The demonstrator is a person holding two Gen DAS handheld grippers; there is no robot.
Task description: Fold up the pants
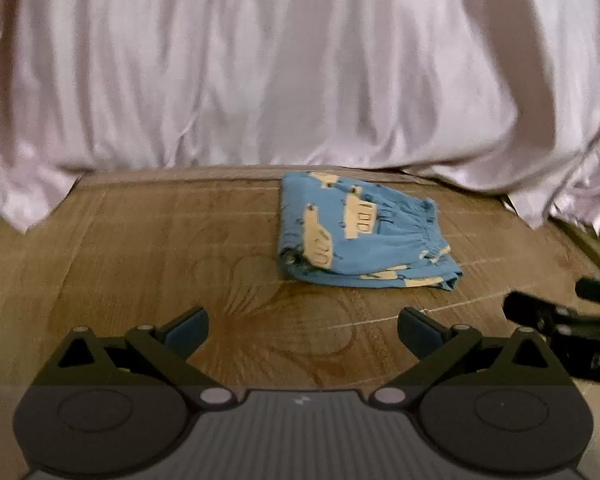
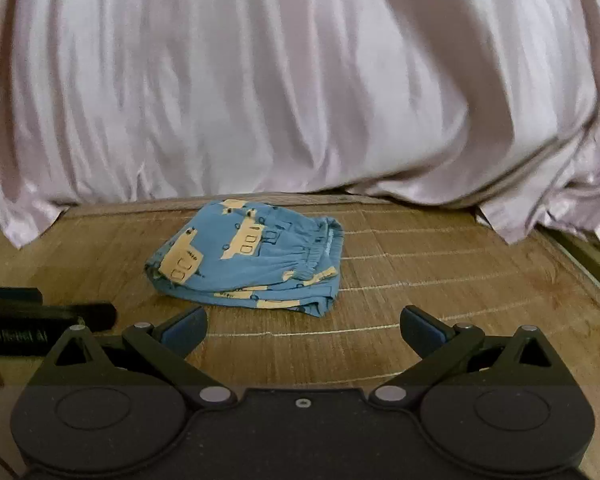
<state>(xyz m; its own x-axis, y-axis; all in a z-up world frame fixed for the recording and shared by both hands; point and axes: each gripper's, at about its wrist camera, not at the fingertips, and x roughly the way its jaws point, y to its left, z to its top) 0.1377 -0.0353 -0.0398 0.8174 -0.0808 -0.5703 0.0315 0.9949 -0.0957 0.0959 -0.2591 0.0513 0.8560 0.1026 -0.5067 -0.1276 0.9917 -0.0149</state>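
Both grippers hang clear of the cloth with jaws spread wide and nothing between them: the left gripper point(image 1: 302, 330) and the right gripper point(image 2: 303, 330) sit side by side over the near part of the wooden table point(image 1: 140, 264). The blue pants point(image 1: 360, 236), printed with pale yellow vehicles, lie as a compact stack of layers toward the far edge of the table, just short of the pale satin curtain point(image 1: 284, 72) that hangs behind it. The elastic waistband faces right and the layered edges face the grippers. By the look of it the folding is done or nearly so. The risk now is a careless return: a finger catching the loose near corner could drag the top layer and spill the stack open.
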